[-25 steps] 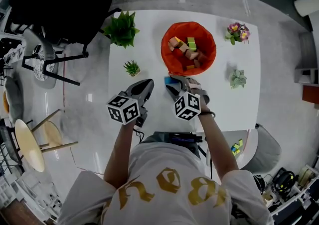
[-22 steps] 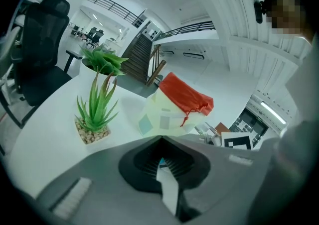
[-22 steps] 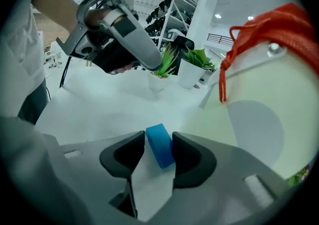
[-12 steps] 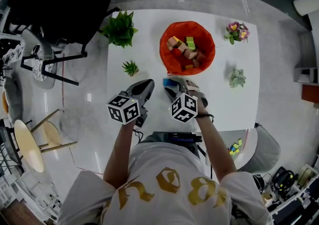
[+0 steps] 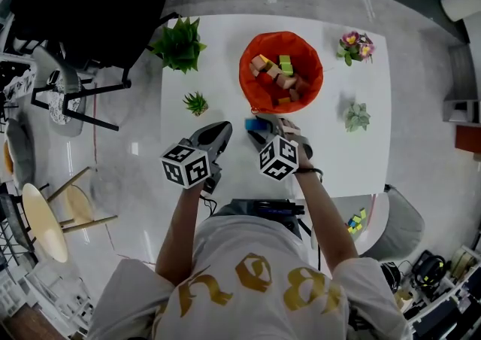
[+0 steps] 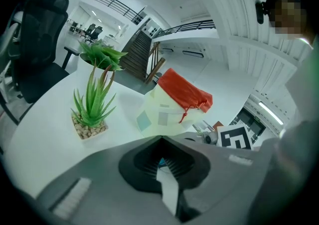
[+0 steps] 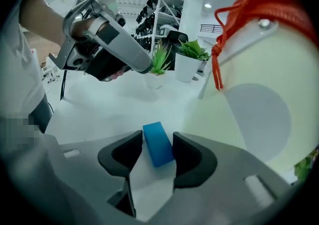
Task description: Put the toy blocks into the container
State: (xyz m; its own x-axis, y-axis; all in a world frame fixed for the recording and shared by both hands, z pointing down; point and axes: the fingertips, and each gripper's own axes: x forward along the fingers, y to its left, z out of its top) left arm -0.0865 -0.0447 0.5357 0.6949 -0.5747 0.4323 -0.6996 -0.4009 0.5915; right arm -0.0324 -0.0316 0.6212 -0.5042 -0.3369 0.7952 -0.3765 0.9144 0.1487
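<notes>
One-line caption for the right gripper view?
Right gripper, jaws just opened wide, straddles a blue block on the white table beside the cream, red-topped container.

White table (image 5: 338, 143), orange container (image 5: 252, 86) holding toy blocks (image 5: 278, 71), blue block (image 5: 255, 125) at right claw (image 5: 264, 122), left claw (image 5: 218, 132) alongside

White table (image 5: 225, 68): leafy plant (image 5: 180, 44), spiky plant (image 5: 197, 103), flowers (image 5: 358, 47), maybe succulent (image 5: 358, 116); black chair (image 5: 83, 7) beside.
</notes>
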